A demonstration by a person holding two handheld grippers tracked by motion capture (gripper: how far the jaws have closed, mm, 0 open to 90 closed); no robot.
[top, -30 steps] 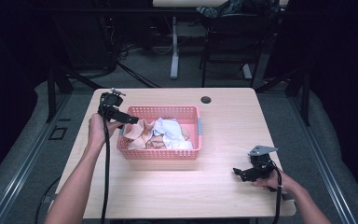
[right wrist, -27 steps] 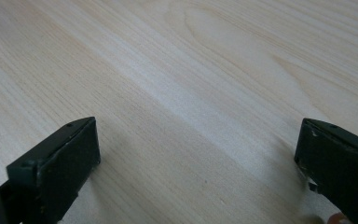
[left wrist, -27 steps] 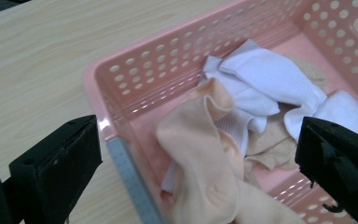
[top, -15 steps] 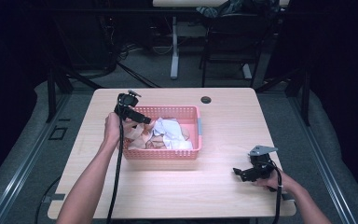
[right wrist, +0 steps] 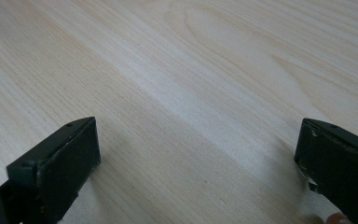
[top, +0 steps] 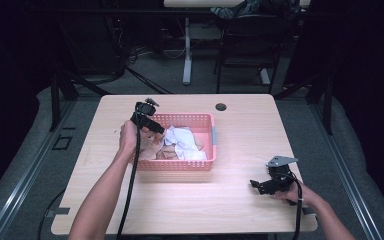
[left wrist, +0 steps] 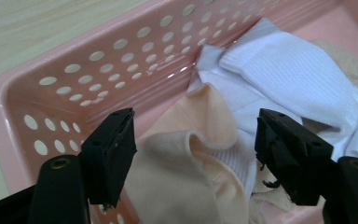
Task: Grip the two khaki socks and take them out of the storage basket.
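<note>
Room: dark all around, chair legs and cables on the floor past the 12 o'clock edge of the table.
Table (top: 240, 200): light wood, with a small dark round hole near its far edge.
Basket (top: 180, 164): pink plastic with dotted walls, sitting a bit toward 9 o'clock of the table's middle.
Socks: a messy pile inside the basket, a white sock (left wrist: 289, 70) toward 3 o'clock and a peach sock (left wrist: 200, 140) beside it, touching each other.
Left gripper (top: 155, 127): held over the basket's 9 o'clock end, jaws spread wide on either side of the peach sock, not pinching anything yet.
Right gripper (top: 260, 186): resting low near the table's 4 o'clock corner, well apart from the basket, jaws released with bare wood between them.
Cables: one trails back from each gripper along the forearm.
</note>
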